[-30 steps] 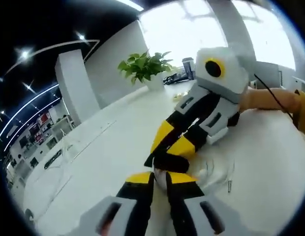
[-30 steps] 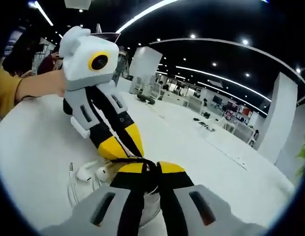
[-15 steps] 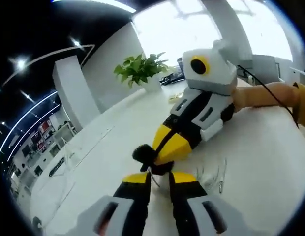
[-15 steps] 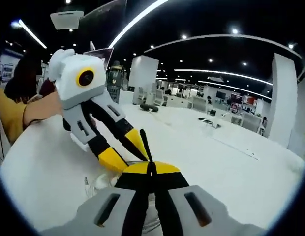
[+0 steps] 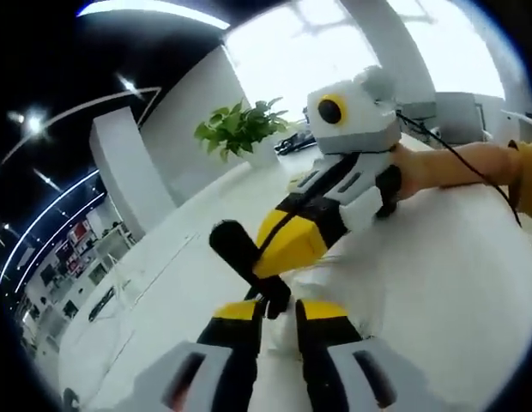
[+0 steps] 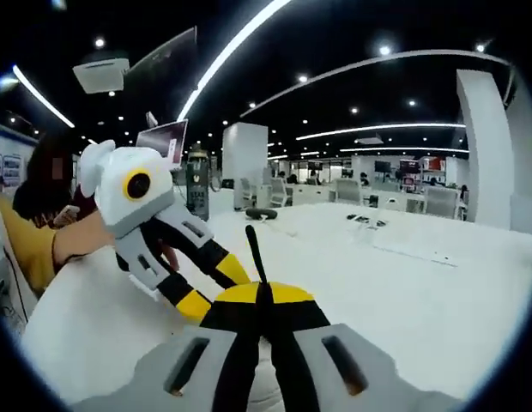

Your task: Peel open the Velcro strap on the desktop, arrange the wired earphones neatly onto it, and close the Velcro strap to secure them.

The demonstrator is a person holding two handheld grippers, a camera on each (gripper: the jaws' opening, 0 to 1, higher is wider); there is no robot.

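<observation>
White desktop (image 5: 455, 249), broad and bare, carries a potted plant (image 5: 240, 130) at its far edge. The right gripper (image 6: 263, 302), its jaws together, clamps one end of the black Velcro strap (image 6: 254, 257). The left gripper (image 5: 275, 311), near jaws closed, grips the other end, the strap standing raised above the desktop. The earphones are hidden.
</observation>
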